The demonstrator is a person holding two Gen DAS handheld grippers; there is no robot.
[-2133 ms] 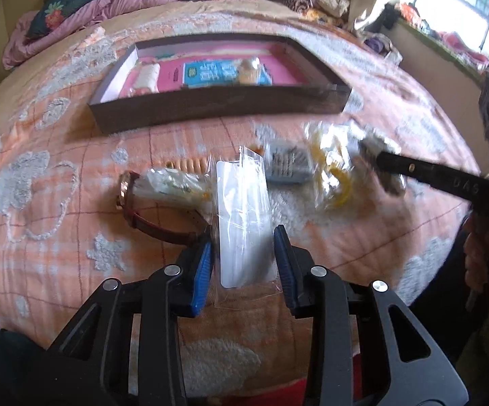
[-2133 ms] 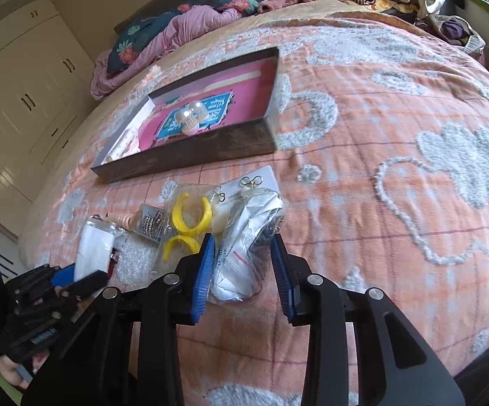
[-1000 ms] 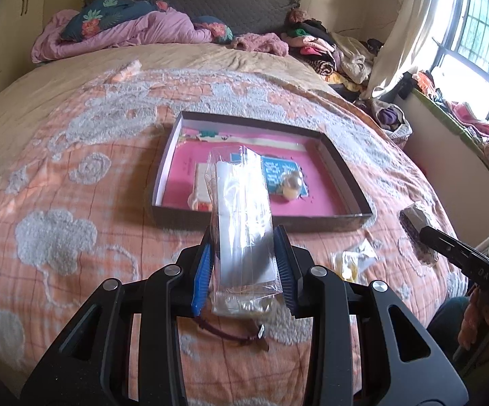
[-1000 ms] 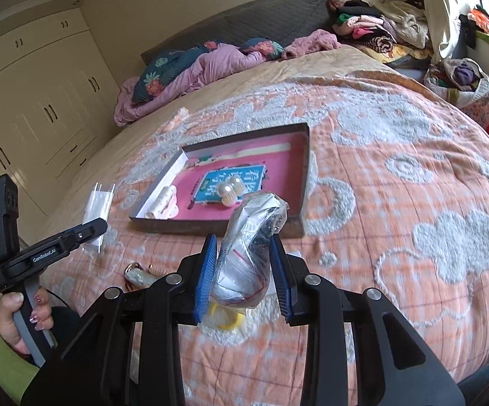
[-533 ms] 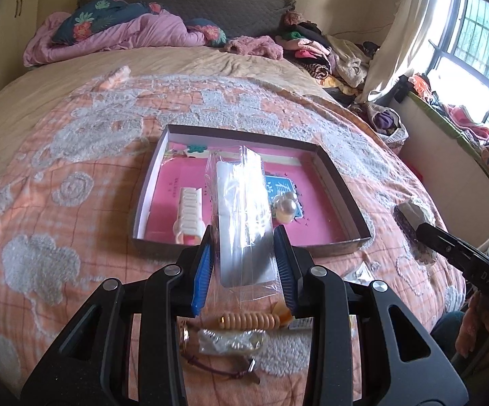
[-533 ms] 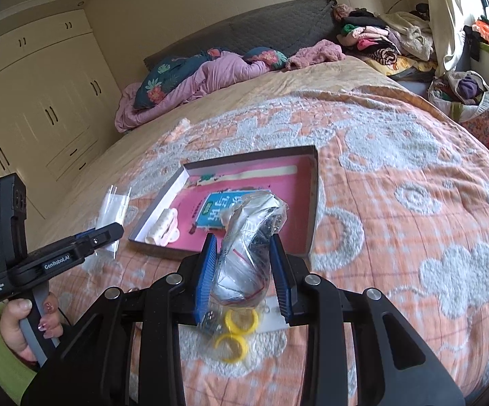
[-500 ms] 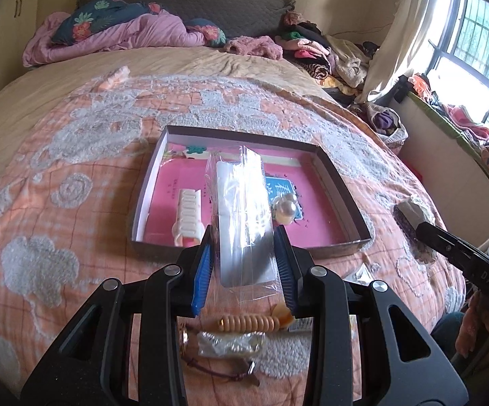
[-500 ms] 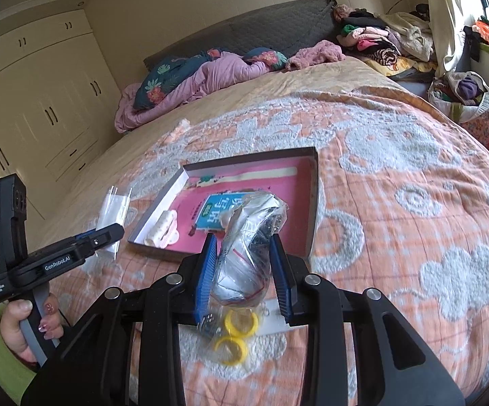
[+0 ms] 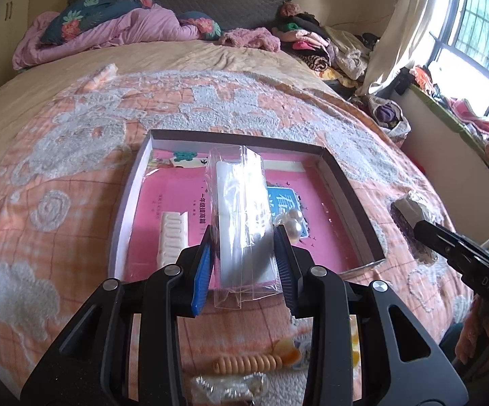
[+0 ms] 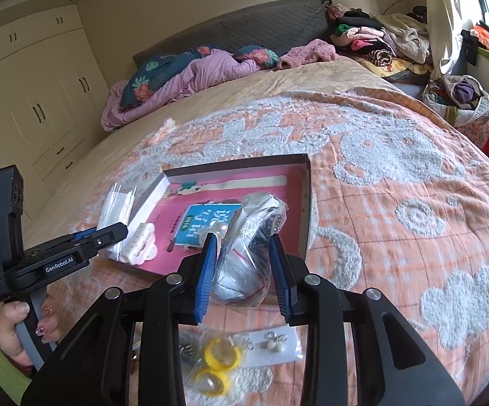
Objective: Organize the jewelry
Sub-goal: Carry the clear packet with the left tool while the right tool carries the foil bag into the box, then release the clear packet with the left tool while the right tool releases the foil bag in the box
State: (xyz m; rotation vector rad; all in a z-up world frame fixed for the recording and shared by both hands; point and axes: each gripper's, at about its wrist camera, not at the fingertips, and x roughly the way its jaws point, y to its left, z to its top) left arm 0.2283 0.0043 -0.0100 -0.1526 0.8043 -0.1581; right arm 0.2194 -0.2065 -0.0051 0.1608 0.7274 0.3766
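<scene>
My left gripper (image 9: 244,253) is shut on a flat clear plastic bag with a white card (image 9: 241,209), held above the near part of a dark shallow box with a pink bottom (image 9: 356,203). In the box lie a white ribbed piece (image 9: 171,237), pearl earrings (image 9: 292,223) and a blue card (image 9: 283,203). My right gripper (image 10: 242,264) is shut on a crumpled clear bag of jewelry (image 10: 251,237), held over the box's near right edge (image 10: 307,203). The left gripper also shows in the right wrist view (image 10: 106,233).
On the orange bedspread near me lie a beaded peach bracelet (image 9: 248,362), a bagged item (image 9: 227,385), yellow rings in a bag (image 10: 217,362) and an earring card (image 10: 271,338). Bedding and clothes are piled at the headboard (image 9: 126,30). Wardrobes stand at left (image 10: 35,101).
Both grippers have lifted their bags off the bedspread and moved forward to the box. Over the last half second both drew closer over the box.
</scene>
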